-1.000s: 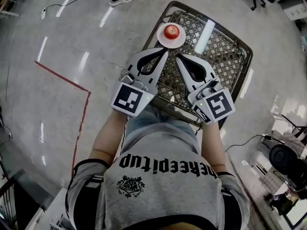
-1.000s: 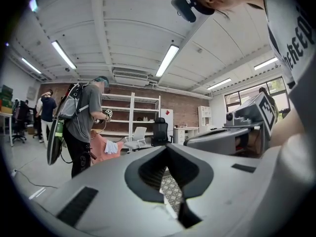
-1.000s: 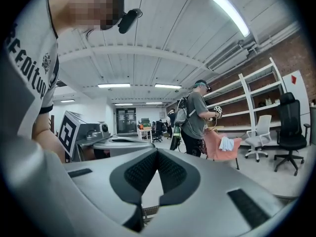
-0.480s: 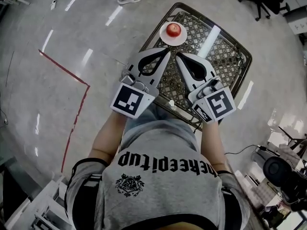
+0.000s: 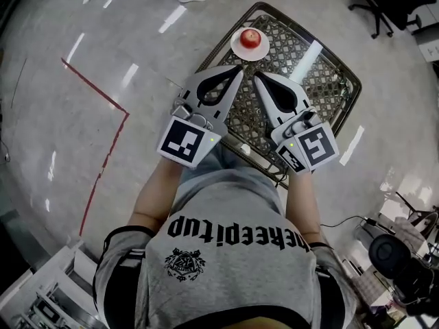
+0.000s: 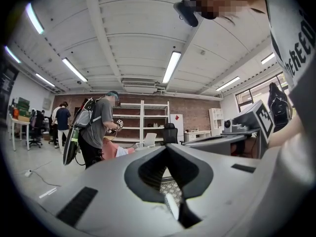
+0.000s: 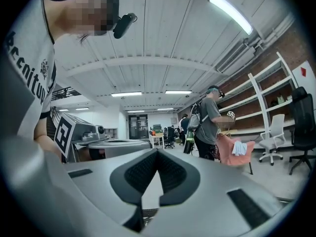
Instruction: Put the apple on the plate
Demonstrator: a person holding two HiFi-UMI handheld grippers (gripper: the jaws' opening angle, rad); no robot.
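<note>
The apple (image 5: 251,38) is resting on the white plate (image 5: 241,52), which is sitting at the 11 o'clock corner of the metal lattice table (image 5: 329,81); the placement is therefore judged complete. The left gripper (image 5: 238,68) and right gripper (image 5: 257,75) are pointing toward 12 o'clock, stopping short of the plate. Both have their jaws fully closed and are gripping nothing, probably because no further grasp is required.
</note>
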